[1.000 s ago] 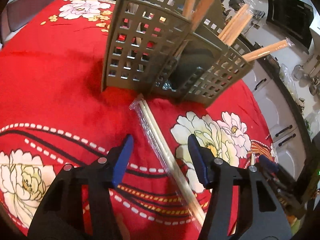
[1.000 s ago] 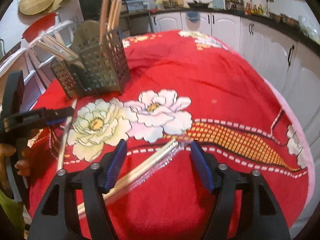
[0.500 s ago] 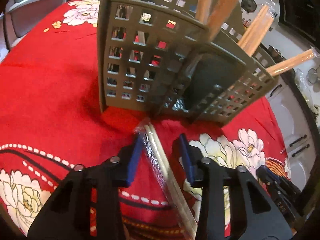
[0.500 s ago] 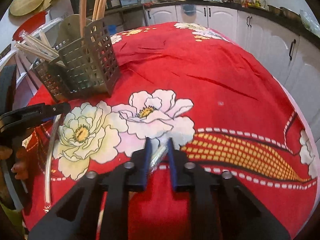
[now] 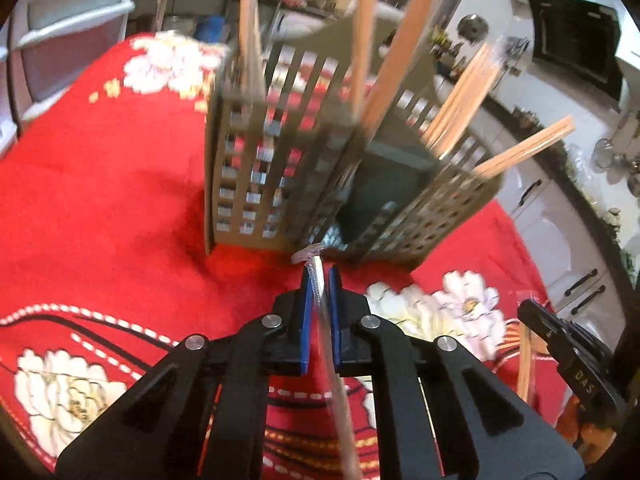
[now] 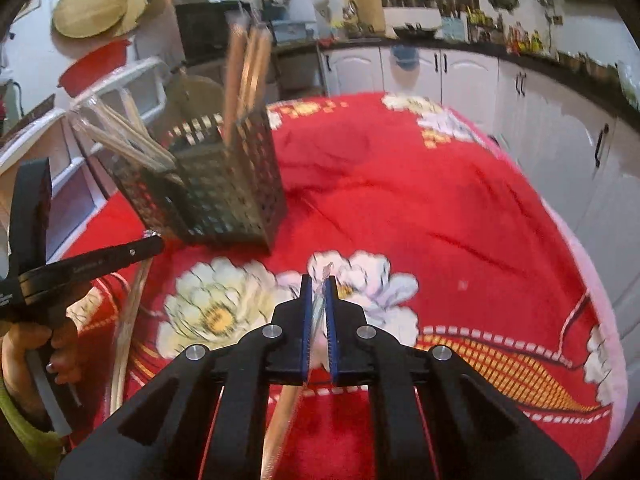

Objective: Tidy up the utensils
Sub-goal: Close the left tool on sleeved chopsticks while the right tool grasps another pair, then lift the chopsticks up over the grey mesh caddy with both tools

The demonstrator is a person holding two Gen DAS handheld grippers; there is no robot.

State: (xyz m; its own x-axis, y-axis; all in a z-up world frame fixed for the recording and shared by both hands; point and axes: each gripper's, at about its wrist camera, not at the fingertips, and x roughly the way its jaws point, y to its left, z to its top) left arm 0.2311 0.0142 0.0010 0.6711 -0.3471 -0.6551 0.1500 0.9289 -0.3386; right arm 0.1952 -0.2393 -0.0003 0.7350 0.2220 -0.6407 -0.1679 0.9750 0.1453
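While clenched on a plastic-wrapped chopstick pair (image 5: 334,380), points the left tongs (image 5: 319,280) at the near foot of the grey slotted caddy (image 5: 256,168), with the wrapper's tip just short of its base. Grips close to one end, most likely so that the long remainder trails back free and can be swung upright for a drop from above. Keeps that pair low and near the caddy's left side of the red flowered surface (image 5: 100,200); cannot tell whether the trailing end touches the cloth.

Pinches a second wrapped pair (image 6: 282,420) in the right tongs (image 6: 319,286) the same way, pads squeezed tight on the crinkled wrapper, tip poking just past them over the white flower, right of the caddy and well apart from it. Suggests one pair per hand to save a trip.

Shows bare sticks (image 5: 370,32) standing in the caddy's taller far-left compartment and wrapped bundles (image 5: 464,96) leaning out of the lower right one, so probably sorts by kind: wrapped with wrapped.

Calls next for lifting above the rim and tipping steeply. Risks a slip in the slick wrapper, or a nudge to the light caddy.
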